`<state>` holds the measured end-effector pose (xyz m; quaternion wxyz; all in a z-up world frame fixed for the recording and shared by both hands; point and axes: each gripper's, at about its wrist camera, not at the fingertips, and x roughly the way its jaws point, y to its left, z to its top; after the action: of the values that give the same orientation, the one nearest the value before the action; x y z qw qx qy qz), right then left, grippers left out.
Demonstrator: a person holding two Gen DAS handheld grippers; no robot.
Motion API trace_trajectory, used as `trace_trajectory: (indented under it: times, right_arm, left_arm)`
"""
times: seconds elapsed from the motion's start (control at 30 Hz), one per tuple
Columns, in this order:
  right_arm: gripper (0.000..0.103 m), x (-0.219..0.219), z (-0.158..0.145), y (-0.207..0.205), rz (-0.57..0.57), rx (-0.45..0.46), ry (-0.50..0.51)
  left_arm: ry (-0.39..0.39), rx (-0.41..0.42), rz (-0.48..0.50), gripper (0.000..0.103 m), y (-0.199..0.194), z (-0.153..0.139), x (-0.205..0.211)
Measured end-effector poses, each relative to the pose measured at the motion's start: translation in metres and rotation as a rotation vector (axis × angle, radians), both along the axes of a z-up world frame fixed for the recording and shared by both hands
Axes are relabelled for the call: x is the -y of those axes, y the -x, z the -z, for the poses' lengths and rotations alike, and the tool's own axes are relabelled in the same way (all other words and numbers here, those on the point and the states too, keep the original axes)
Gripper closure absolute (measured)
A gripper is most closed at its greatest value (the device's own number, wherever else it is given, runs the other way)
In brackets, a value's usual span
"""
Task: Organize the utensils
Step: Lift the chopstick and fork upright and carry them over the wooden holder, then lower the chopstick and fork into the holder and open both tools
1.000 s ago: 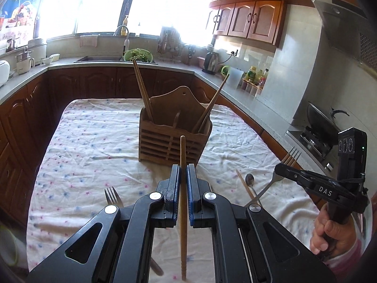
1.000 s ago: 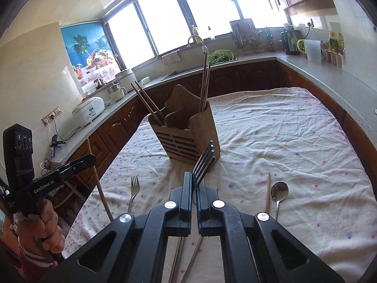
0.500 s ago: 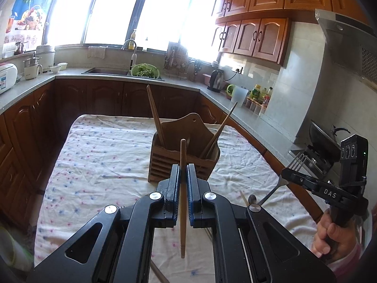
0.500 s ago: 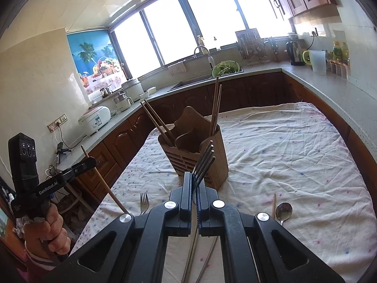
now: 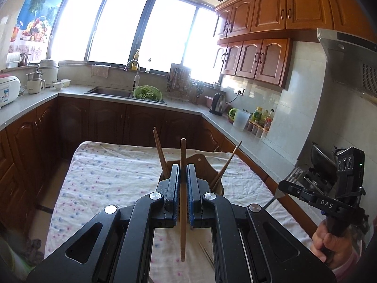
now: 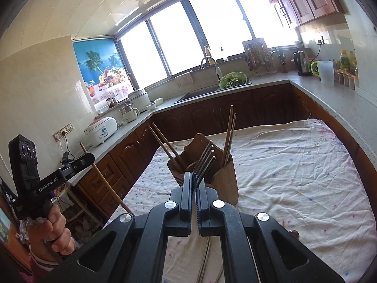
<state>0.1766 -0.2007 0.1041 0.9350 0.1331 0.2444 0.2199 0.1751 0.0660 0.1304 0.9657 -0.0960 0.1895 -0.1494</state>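
Now my left tongs (image 5: 182, 184) pinch a chopstick (image 5: 182, 188), my right tongs (image 6: 193, 189) a fork (image 6: 203, 162); the holder (image 6: 225, 181) sits just beyond, partly hidden, so either may catch its rim.

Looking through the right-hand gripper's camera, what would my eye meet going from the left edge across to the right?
Left gripper holding a wooden chopstick → white rice cooker → wooden utensil holder → electric kettle → translucent jug.
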Motion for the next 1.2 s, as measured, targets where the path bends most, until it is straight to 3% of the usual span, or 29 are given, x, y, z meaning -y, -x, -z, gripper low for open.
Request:
trace_trajectory:
  times: [0.33,0.6,0.97,1.2]
  right_arm:
    - [0.1,-0.008,-0.024,-0.04,-0.003,0.051,-0.052]
    - [0.1,-0.017,-0.027,-0.082,0.011,0.055,-0.037]
    - [0.1,-0.02,0.015,-0.127,0.012,-0.048,-0.03]
    - [0.1,-0.03,0.044,-0.139,0.001,-0.128,-0.021]
  left_arm:
    - [0.003,0.117,-0.01,0.098,-0.037,-0.039,0.005]
    - [-0.012,0.143,-0.051,0.098,-0.082,-0.051,0.014]
    - [0.018,0.121,-0.126,0.098,-0.13,-0.002,0.015]
    - [-0.001,0.035,-0.11,0.098,-0.138,0.039,0.022]
